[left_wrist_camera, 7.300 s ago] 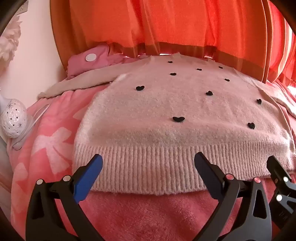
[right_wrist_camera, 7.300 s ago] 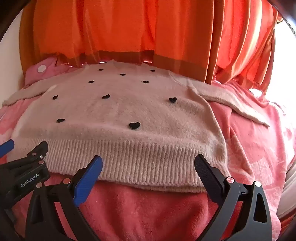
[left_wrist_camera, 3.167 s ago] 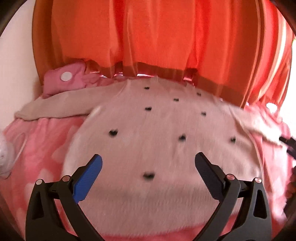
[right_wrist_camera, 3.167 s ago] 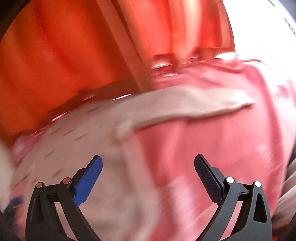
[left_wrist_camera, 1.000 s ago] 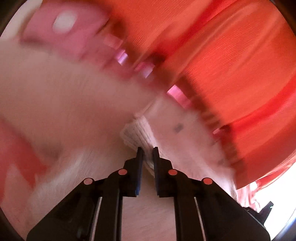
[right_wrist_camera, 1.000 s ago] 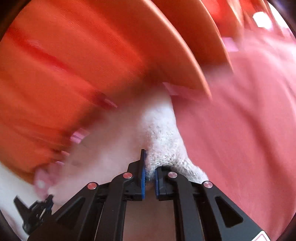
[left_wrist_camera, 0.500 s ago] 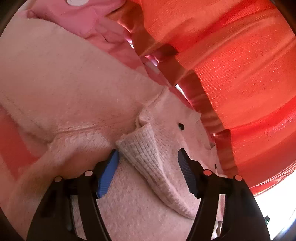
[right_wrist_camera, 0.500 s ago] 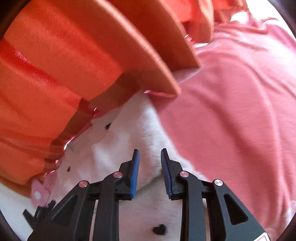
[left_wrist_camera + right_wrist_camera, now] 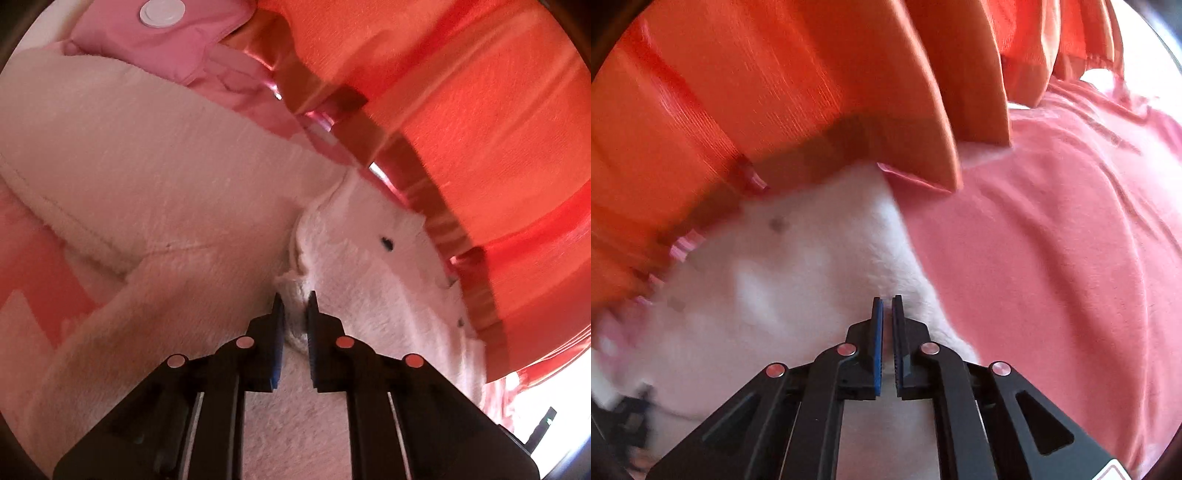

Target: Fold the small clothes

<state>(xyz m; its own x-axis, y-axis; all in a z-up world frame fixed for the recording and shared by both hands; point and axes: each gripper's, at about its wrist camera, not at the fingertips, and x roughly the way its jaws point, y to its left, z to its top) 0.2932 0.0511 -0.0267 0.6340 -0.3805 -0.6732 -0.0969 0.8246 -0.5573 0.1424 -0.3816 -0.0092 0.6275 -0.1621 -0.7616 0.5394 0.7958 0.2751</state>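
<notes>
Ahead of both tools we see the orange curtain (image 9: pixel 461 110), hanging right down to the far edge of the sweater (image 9: pixel 166 177) and crowding the space past the fingertips. A pink pillow with a white dot (image 9: pixel 162 33) sits up-left of the left tool (image 9: pixel 294 301). A pink bedsheet (image 9: pixel 1052 258) spreads right of the right tool (image 9: pixel 887 304). No readable writing anywhere now.

The sweater lies on the bed, directly under and in front of both tools. Left tool: jaws have just been closing, now pinched on a ribbed fold of the sweater at the neckline. Right tool: jaws have just been closing too, now clamped nearly together on the sweater's edge where it meets the bedsheet; this view is blurred.

Versus half a second ago, both tools stood apart over the knit.
</notes>
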